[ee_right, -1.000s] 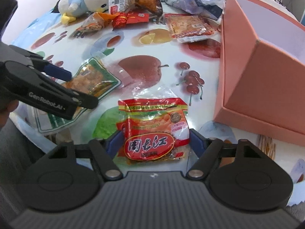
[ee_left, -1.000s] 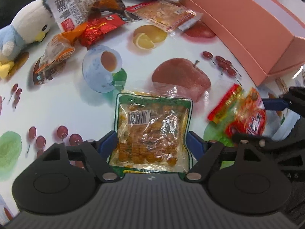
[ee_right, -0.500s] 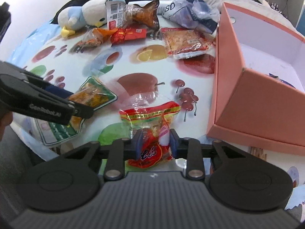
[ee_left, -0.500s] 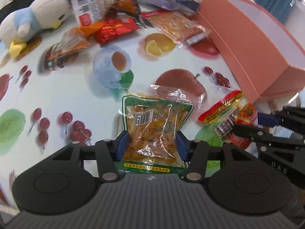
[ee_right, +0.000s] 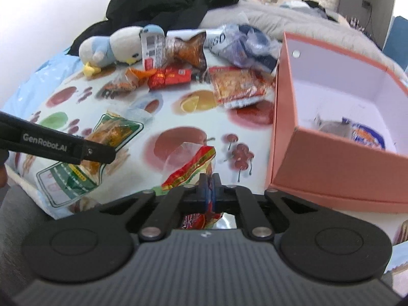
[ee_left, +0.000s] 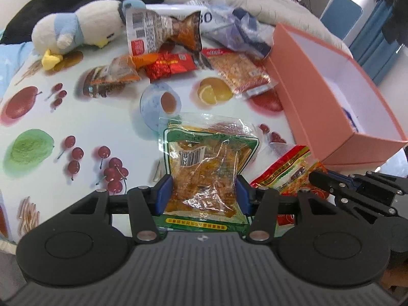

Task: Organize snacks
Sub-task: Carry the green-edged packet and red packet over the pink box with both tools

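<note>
Fruit-print tablecloth (ee_left: pixel 107 125), pink box (ee_right: pixel 318 168) at right edge, both claws seemingly gripping packets

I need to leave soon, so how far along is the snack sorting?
Barely started. Done: one packet lies in the pink box. In hand: the left hand-held gripper clamps the green packet, the right hand-held gripper the red packet. Left: several snacks beside the plush bird.

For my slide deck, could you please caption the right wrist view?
Right gripper shut on a red snack packet, beside the open pink box.
</note>
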`<action>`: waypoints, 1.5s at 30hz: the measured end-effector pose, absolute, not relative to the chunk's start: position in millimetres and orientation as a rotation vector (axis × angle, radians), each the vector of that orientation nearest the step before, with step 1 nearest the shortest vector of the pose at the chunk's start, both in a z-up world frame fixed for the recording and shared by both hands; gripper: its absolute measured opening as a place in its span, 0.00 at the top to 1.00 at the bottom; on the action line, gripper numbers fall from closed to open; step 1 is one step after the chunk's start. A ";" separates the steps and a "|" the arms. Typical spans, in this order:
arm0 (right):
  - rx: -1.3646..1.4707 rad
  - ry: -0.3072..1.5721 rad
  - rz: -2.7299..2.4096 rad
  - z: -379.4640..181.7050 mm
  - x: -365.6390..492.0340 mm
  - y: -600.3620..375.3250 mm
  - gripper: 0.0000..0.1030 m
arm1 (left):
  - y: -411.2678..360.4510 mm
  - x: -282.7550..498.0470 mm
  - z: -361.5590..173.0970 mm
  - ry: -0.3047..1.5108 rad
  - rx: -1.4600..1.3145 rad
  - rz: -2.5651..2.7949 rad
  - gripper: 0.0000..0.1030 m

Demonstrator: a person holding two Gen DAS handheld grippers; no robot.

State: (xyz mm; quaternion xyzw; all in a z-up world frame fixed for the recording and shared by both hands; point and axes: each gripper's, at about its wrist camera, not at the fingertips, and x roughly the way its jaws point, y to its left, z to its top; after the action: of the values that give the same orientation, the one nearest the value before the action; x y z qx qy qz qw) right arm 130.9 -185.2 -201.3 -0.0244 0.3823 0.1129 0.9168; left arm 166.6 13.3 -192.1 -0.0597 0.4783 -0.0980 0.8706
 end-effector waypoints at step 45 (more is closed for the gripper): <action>0.046 0.521 -0.093 -77.4 66.9 -307.4 0.95 | -141.4 167.4 -60.1 0.841 -0.100 -0.435 0.44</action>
State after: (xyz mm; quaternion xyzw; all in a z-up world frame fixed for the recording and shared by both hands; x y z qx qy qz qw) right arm 66.9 -307.4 -77.4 0.0225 0.2576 -0.0460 0.9649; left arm 167.4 -141.4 -60.1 -0.0482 0.4046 -0.2093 0.8889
